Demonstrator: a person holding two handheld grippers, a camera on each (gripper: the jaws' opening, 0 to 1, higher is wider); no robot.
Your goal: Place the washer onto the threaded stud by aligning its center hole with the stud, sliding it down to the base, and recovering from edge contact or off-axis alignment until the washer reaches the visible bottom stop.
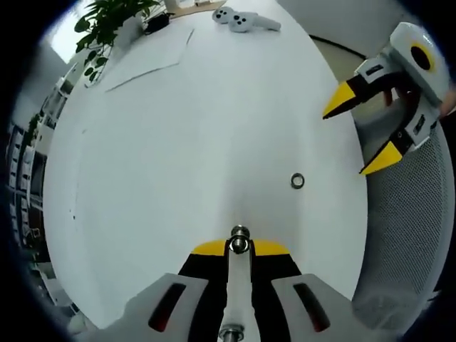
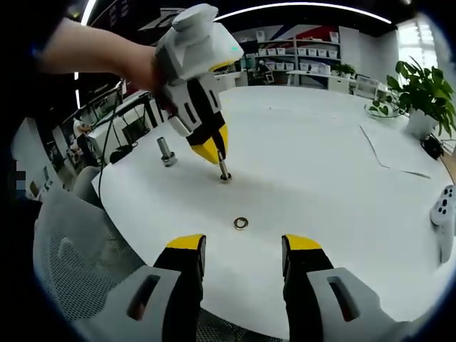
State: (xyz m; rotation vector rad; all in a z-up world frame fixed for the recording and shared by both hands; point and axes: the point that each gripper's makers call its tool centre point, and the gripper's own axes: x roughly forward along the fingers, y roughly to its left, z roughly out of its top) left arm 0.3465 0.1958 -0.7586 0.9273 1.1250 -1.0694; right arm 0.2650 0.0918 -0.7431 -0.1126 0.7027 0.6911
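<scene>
A small metal washer (image 1: pixel 297 180) (image 2: pixel 241 224) lies flat on the white round table (image 1: pixel 178 164) (image 2: pixel 320 157). My left gripper (image 1: pixel 240 248) (image 2: pixel 214 151) is shut on the threaded stud (image 1: pixel 240 237) (image 2: pixel 224 169). The right gripper view has the stud upright with its base on the table, a short way beyond the washer. My right gripper (image 2: pixel 244 244) (image 1: pixel 356 137) is open with nothing between its yellow tips. It hovers just short of the washer, near the table's edge.
A second short bolt (image 2: pixel 166 152) stands left of the stud. A paper sheet (image 1: pixel 142 57) (image 2: pixel 399 149), a potted plant (image 1: pixel 107 28) (image 2: pixel 424 92) and white controllers (image 1: pixel 242 20) (image 2: pixel 445 210) sit at the far side. A grey mesh chair (image 1: pixel 406 235) (image 2: pixel 78 249) is at the table's edge.
</scene>
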